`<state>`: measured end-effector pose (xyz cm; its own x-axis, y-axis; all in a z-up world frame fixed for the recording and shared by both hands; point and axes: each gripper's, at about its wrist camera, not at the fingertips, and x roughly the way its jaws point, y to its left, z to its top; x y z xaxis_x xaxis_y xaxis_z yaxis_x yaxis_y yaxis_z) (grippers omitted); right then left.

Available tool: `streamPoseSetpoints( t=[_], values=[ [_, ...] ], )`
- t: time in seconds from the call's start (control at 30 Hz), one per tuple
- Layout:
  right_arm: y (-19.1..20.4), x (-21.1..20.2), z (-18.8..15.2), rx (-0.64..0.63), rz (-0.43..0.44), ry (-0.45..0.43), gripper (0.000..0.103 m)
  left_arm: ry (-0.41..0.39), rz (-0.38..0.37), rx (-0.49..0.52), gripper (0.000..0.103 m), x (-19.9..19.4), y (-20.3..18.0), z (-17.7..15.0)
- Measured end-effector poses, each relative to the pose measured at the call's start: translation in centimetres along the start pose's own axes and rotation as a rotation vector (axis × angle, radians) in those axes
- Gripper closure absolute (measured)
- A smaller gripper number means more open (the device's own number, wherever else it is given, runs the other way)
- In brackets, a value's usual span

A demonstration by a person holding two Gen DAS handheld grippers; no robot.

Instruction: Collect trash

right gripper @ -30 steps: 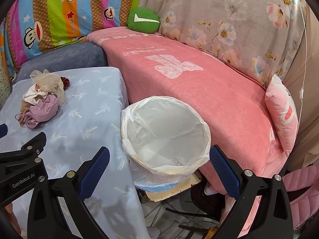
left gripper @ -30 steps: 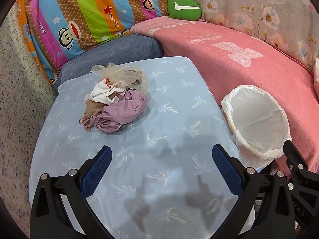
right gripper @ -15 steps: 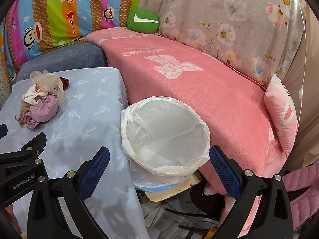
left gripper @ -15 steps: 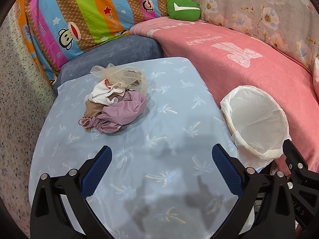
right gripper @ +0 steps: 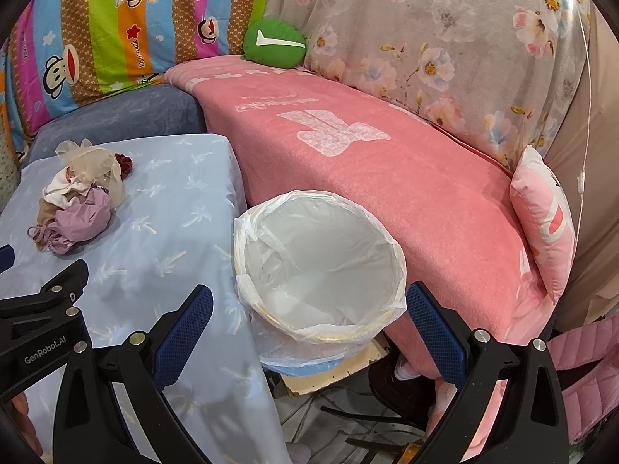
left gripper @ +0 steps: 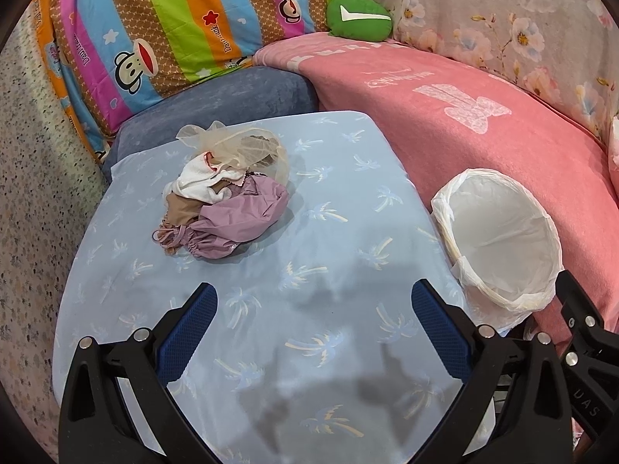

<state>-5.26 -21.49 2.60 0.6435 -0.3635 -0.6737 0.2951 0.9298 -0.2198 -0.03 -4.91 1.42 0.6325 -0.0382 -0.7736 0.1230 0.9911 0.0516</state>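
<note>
Left gripper point(left gripper: 311, 315) spread wide, holding nothing, above the near part of the desk point(left gripper: 348, 239), which is covered in a light blue palm-print cloth. Right gripper point(right gripper: 309, 317) also spread wide and unloaded, hovering just over the near rim of the trash bin point(right gripper: 321, 270); its white plastic liner looks empty. Trash pile point(left gripper: 228, 197) sits on the far left part of the desk, well apart from both grippers: crumpled purple bag, white cloth scrap, tan piece, sheer beige mesh bag on top, thin elastic bands at its near-left edge. Small dark red item point(right gripper: 124, 164) shows just behind the pile in the right wrist view. Bin stands off the desk's right edge, beside the pink blanket point(right gripper: 387, 178). Green cushion point(left gripper: 358, 17) at the far back.
</note>
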Motion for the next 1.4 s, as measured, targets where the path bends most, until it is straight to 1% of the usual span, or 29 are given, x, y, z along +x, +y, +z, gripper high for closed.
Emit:
streamPoseSetpoints(
  t=[0.23,0.37,0.57,0.73,0.9,1.0,1.13,1.23,1.4],
  values=[
    [1.0,0.0,0.3,0.009,-0.002,-0.017,0.006,-0.015,-0.01,-0.015,0.007,0.3,1.2,0.3],
    [1.5,0.1,0.5,0.016,0.006,-0.019,0.006,-0.028,-0.005,-0.02,0.007,0.4,1.9,0.6],
    [2.8,0.0,1.0,0.005,0.009,-0.029,0.006,-0.026,0.006,-0.039,0.007,1.1,3.2,0.8],
    [3.9,0.6,1.3,0.004,0.025,-0.024,0.006,-0.022,0.006,-0.06,0.007,1.8,4.7,1.3],
    [5.5,1.3,2.0,0.0,0.039,-0.023,0.006,-0.039,-0.001,-0.078,0.007,2.6,6.7,2.0],
    [6.8,1.7,2.6,-0.005,0.056,-0.026,0.006,-0.053,0.0,-0.114,0.007,3.3,8.4,2.5],
    [8.9,2.5,3.5,-0.021,0.083,-0.032,0.006,-0.045,-0.007,-0.141,0.007,4.5,10.2,3.2],
    [10.5,3.2,4.4,-0.023,0.119,-0.034,0.006,-0.036,-0.005,-0.165,0.007,5.6,11.6,3.8],
    [13.3,5.0,6.0,-0.019,0.195,-0.027,0.006,-0.041,0.024,-0.185,0.007,7.4,14.0,5.0]
  ],
)
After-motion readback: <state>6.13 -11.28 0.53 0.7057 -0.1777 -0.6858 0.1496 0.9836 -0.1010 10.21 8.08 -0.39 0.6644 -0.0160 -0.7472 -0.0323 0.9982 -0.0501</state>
